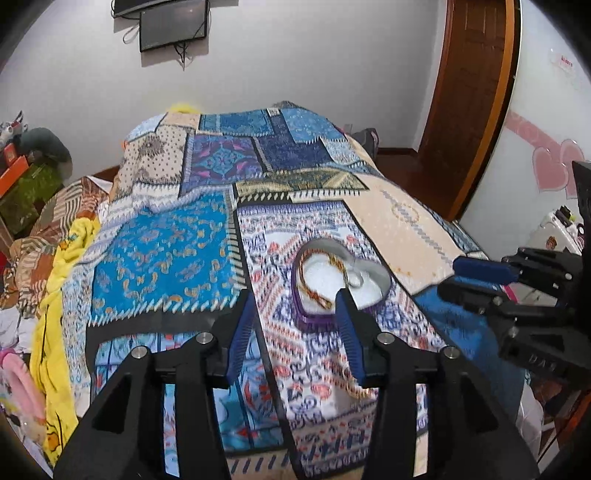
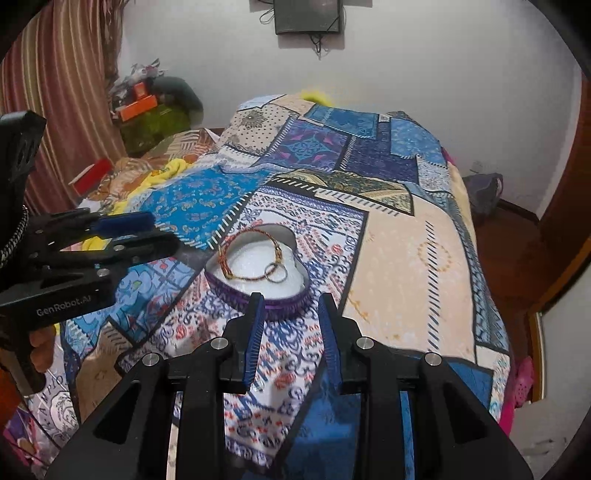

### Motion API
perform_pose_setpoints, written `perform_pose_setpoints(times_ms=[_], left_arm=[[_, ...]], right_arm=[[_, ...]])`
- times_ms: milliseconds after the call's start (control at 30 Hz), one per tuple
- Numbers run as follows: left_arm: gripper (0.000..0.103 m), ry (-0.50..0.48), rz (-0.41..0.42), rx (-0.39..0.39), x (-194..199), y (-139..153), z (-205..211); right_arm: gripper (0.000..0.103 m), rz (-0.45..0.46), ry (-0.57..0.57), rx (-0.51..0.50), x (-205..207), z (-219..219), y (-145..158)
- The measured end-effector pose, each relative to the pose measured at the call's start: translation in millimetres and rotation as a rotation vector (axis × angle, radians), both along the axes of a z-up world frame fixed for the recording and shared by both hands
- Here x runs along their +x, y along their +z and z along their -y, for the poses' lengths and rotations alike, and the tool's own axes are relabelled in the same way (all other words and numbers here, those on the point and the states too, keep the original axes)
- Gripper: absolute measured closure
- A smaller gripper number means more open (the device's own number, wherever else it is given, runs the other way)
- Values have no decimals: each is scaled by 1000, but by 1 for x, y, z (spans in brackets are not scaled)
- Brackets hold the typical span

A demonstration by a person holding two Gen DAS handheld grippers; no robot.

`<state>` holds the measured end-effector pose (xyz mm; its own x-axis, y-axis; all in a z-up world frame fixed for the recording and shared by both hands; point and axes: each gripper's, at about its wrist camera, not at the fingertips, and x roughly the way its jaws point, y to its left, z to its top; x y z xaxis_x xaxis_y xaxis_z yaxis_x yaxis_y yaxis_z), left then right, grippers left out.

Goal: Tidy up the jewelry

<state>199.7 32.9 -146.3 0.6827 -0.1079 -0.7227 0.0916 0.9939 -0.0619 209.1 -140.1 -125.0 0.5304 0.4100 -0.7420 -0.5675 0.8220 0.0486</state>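
Both hand-held grippers, left (image 1: 295, 306) and right (image 2: 291, 314), hang open and empty; the left's finger hides part of the heart-shaped box (image 1: 314, 314), bracelet (image 2: 236, 258) inside.

Both rigs were matte black plastic grippers: left gripper (image 1: 295, 328), right gripper (image 2: 291, 332), ribbed blue pads (image 1: 242, 332), silver screws (image 2: 218, 343), white "GenRobot.AI" marking (image 2: 63, 307).

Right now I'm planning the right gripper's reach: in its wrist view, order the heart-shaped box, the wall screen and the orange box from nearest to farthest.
1. Heart-shaped box, on the quilt just past the right gripper.
2. Orange box, far left, beside the bed.
3. Wall screen, top centre, on the far wall.
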Motion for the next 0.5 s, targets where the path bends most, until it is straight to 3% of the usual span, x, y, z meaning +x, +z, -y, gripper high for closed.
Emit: perform_pose_setpoints(times_ms=[233, 500], left_arm=[[52, -12, -59, 3, -17, -15, 0], [52, -17, -139, -30, -26, -41, -3]], right_arm=[[76, -36, 1, -21, -11, 6, -12], [75, -119, 23, -74, -23, 2, -46]])
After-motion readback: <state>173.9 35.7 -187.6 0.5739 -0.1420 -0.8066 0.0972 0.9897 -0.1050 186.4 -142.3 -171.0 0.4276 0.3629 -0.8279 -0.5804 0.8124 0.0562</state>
